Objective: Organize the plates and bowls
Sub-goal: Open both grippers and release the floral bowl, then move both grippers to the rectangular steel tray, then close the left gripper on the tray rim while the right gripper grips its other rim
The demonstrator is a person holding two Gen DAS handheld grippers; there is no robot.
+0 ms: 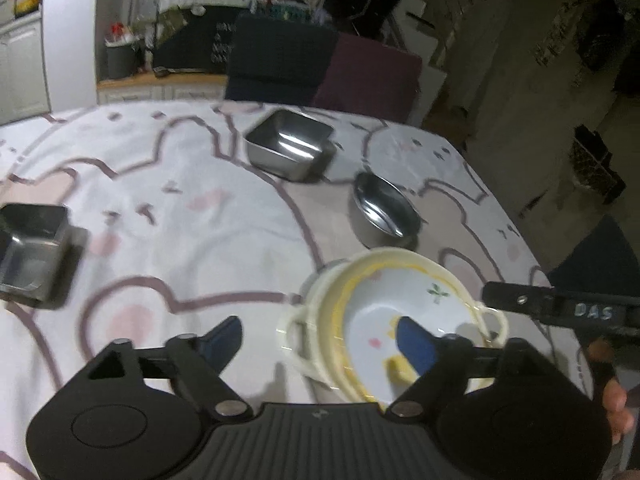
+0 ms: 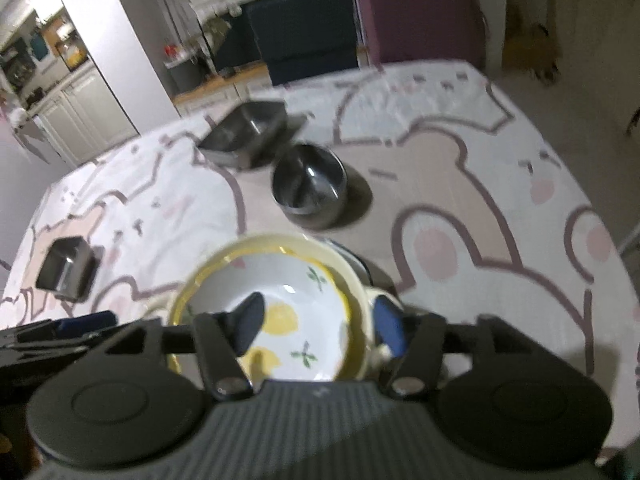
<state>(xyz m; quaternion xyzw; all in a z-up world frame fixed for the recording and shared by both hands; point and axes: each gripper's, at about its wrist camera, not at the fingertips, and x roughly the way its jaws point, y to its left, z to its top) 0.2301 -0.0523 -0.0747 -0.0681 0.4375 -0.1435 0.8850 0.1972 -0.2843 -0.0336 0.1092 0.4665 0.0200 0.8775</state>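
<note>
A stack of cream bowls with side handles (image 1: 320,300) stands on the table's near side, and a white dish with lemon and leaf prints (image 1: 400,292) lies on top. My left gripper (image 1: 320,342) hangs open above the stack's left handle, its pads clear of it. My right gripper (image 2: 320,326) is open over the lemon dish (image 2: 296,280), straddling the stack's right rim and handle without pressing. Each gripper's black body shows at the edge of the other's view. A round steel bowl (image 1: 384,212) sits just beyond the stack.
A square steel container (image 1: 290,148) stands at the far middle and a smaller one (image 1: 32,248) at the left, both on the bear-print tablecloth (image 1: 180,220). A dark blue chair (image 1: 280,56) and a purple chair (image 1: 372,76) stand behind the table. A hand (image 1: 616,400) shows at the right.
</note>
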